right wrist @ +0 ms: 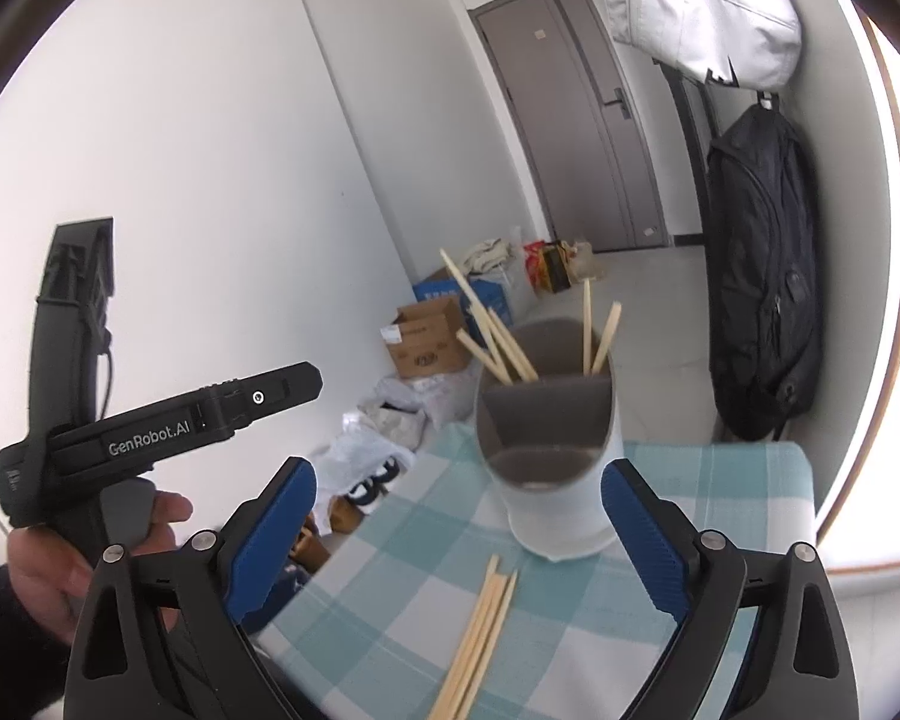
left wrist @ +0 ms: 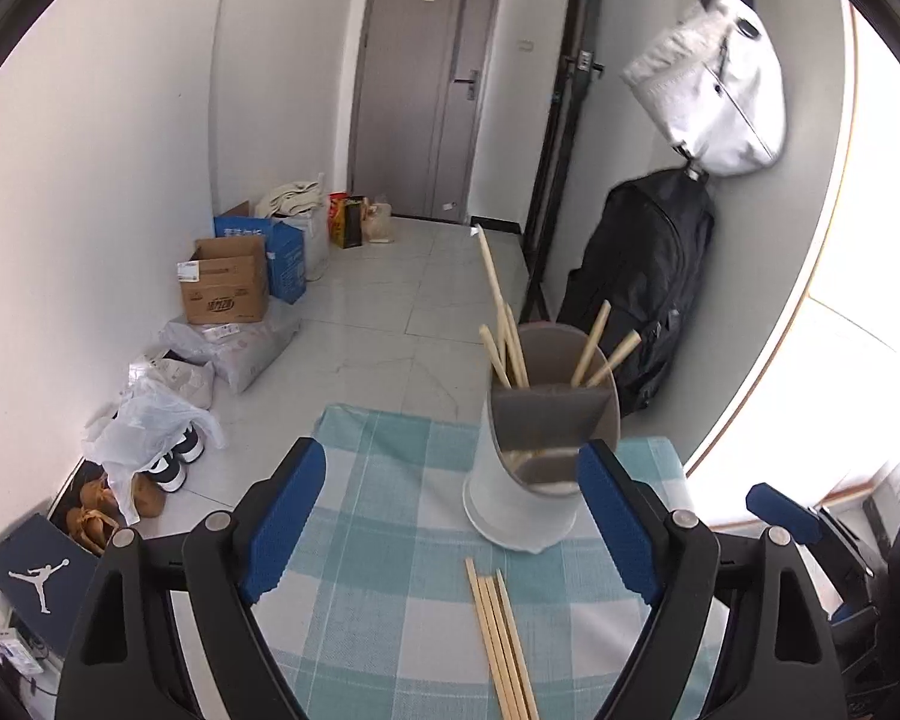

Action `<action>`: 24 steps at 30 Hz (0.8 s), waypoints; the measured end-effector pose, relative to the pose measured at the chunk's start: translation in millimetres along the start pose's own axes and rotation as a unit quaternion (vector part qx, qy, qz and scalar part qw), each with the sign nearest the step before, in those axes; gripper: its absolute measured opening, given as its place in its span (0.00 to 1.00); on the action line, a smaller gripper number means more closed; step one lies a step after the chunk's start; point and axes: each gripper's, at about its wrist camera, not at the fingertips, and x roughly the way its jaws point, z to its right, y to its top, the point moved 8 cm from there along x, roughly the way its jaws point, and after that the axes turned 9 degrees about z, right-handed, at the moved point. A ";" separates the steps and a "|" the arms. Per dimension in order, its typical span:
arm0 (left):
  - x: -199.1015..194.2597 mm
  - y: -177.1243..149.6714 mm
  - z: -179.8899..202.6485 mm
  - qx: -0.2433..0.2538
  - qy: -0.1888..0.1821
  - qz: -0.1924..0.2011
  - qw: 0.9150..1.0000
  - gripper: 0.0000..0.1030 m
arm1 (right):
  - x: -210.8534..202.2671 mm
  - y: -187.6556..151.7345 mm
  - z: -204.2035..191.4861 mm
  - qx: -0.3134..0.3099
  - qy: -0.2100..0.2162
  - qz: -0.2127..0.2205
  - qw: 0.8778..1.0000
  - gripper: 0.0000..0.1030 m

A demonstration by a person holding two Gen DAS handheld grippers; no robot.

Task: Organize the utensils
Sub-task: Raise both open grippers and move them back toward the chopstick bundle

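Bamboo chopsticks tell the progress: five or so already stand in the grey-and-white utensil holder (left wrist: 537,450) on the checked bench (left wrist: 390,540), while four loose chopsticks (left wrist: 501,642) lie just in front of it, apparently left to load. Left tongs (left wrist: 450,522) and right tongs (right wrist: 459,534) both gape, holding nothing. Legible writing: "GenRobot.AI" on the left handle (right wrist: 150,432); a Jordan logo on a shoebox (left wrist: 39,582).

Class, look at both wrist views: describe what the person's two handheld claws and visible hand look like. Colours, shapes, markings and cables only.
Each claw, the left claw and the right claw, has two black angular fingers with silver rivets and ribbed blue pads. The left claw's black pistol-shaped body reads "GenRobot.AI" in white, with a thin black cable. The bare hand shows a dark sleeve.
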 end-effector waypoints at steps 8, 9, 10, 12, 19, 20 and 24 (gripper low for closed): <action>14.2 -36.8 -10.3 -0.003 0.009 -0.024 1.000 0.86 | 9.1 -37.2 2.8 -0.025 -0.022 -0.040 0.999 0.99; 16.2 -40.4 -13.2 -0.007 0.011 -0.028 1.000 0.86 | 11.0 -40.9 3.3 -0.032 -0.026 -0.047 0.998 0.99; 17.0 -44.3 -15.4 -0.011 0.012 -0.032 0.999 0.86 | 12.4 -43.6 4.0 -0.036 -0.029 -0.052 0.998 0.99; 18.4 -48.2 -20.8 -0.015 0.015 -0.035 0.999 0.86 | 16.4 -49.4 6.4 -0.042 -0.032 -0.063 0.997 0.99; 24.0 -57.3 -36.6 -0.024 0.021 -0.046 0.998 0.86 | 31.4 -72.5 12.8 -0.019 -0.030 -0.117 0.993 0.99; 25.6 -58.6 -37.8 -0.028 0.021 -0.049 0.998 0.86 | 33.3 -74.3 12.7 -0.021 -0.031 -0.122 0.992 0.99; 30.2 -64.9 -47.2 -0.042 0.026 -0.068 0.997 0.86 | 43.5 -83.0 14.0 -0.024 -0.039 -0.143 0.989 0.99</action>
